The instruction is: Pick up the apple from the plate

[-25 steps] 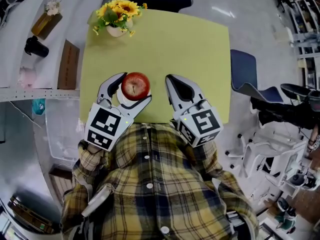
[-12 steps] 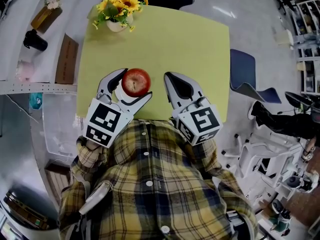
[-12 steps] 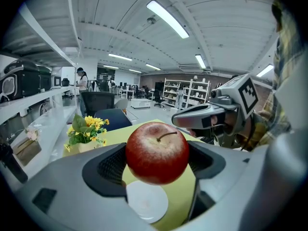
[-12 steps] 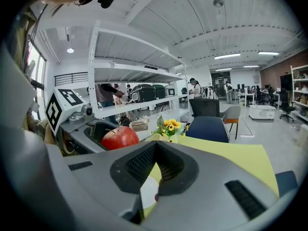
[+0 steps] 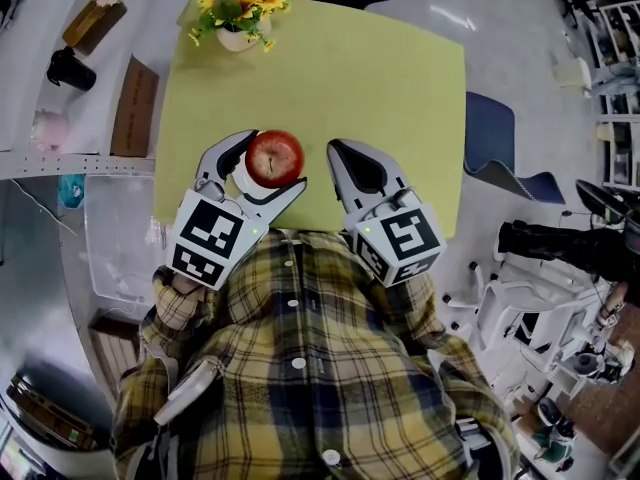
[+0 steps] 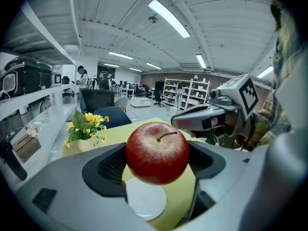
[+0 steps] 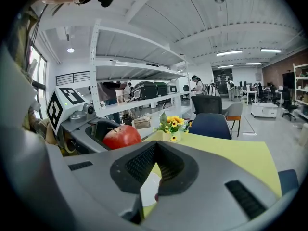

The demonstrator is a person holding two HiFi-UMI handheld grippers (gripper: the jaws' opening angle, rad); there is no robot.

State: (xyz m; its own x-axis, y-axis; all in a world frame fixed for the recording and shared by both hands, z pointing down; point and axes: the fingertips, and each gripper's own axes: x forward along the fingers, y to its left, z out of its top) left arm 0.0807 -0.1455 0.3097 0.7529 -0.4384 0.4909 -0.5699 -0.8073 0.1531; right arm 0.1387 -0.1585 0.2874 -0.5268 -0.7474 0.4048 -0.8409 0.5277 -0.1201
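A red apple is clamped between the jaws of my left gripper, which is shut on it. In the left gripper view the apple hangs above a small white plate on the yellow-green table. From the head view only a sliver of the plate shows under the apple. My right gripper sits just right of the apple, shut with nothing in it. The right gripper view shows the apple off to the left, inside the left gripper's fingers.
A vase of sunflowers stands at the table's far left corner. A blue chair is at the table's right side, another at the far end. A white counter on the left carries a black cup and a wooden board.
The head view has shifted slightly. The left gripper keeps its hold on the apple over the plate, and the right gripper stays beside it.
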